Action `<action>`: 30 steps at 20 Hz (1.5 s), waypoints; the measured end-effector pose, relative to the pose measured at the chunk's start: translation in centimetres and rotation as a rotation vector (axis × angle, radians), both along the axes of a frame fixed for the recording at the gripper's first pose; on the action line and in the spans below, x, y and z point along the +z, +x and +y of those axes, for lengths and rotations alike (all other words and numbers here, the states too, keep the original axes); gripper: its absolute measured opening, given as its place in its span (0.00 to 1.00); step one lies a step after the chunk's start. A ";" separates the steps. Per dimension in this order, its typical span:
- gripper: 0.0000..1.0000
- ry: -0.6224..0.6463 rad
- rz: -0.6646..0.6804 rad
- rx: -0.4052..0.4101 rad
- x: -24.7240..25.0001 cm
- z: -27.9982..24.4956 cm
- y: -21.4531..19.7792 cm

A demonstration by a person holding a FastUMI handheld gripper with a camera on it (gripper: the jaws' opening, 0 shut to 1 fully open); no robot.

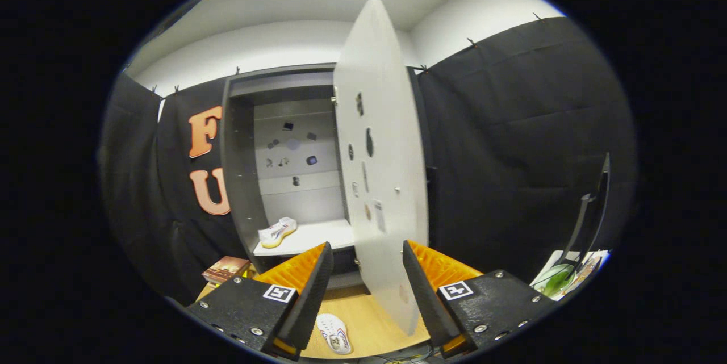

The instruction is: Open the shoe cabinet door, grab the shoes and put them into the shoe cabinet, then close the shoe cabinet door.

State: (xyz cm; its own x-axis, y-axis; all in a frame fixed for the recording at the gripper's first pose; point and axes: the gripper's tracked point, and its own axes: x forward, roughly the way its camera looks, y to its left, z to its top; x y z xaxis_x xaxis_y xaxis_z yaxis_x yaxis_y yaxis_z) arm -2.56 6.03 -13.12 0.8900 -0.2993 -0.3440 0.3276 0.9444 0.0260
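Seeing gripper point(367, 273) fingers spread around cabinet door point(380, 171) edge; we note 1 shoe point(277, 232) inside cabinet point(241, 182), 1 sole-up shoe point(334, 334) below the door.

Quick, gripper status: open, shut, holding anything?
Gripper: open, holding nothing; the pale grey cabinet door's edge stands between its spread fingers.

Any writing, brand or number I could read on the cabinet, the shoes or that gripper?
Nothing reads clearly.
Square tags on the gripper, whose fingers stand open either side of the door: patterns, no words.
Marks on the door and cabinet back: too small.
Shelf shoe, floor shoe: prints blurred.
Box beside the cabinet: blurred.
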 end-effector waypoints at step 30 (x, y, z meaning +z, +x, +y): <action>0.75 0.276 0.809 0.325 -47.6 14.9 -5.5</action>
